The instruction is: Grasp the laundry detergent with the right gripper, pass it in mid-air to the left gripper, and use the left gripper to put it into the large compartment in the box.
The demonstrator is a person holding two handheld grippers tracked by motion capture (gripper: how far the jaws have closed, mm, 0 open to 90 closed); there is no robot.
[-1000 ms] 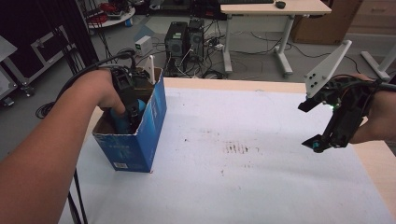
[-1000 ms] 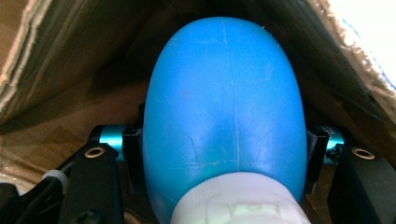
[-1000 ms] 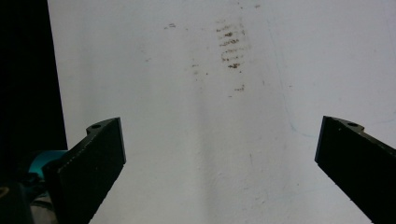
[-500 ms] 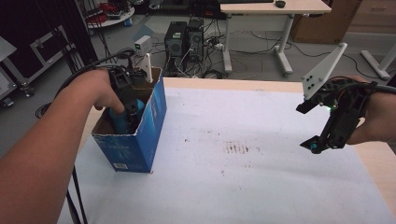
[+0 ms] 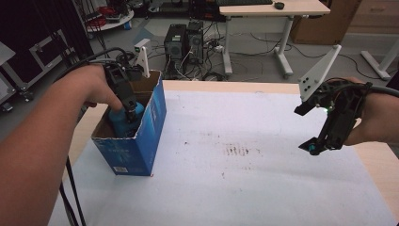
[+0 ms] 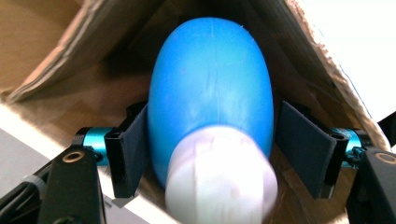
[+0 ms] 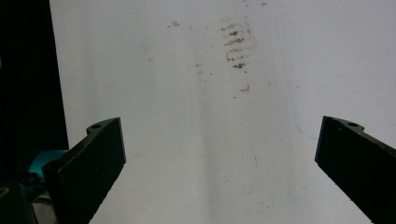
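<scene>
A blue bottle (image 6: 210, 84) with a white cap (image 6: 219, 177) lies inside an open blue cardboard box (image 5: 136, 150) at the table's left. My left gripper (image 5: 129, 106) reaches down into the box. Its jaws have just been opening. The bottle (image 5: 123, 117) sits between them, the left pad against its side and the right pad (image 6: 299, 140) a little clear of it. My right gripper (image 5: 316, 147) hovers over the right side of the table. It points down, open wide, with nothing between its fingers (image 7: 100, 154).
A white sheet (image 5: 244, 188) with a patch of brown marks (image 5: 237, 150) covers the table; bare wood shows at the right edge (image 5: 383, 165). Computer towers (image 5: 186, 42) and a desk (image 5: 268, 9) stand on the floor beyond the far edge.
The left hand has lifted very slightly inside the box. The right gripper has kept its place.
</scene>
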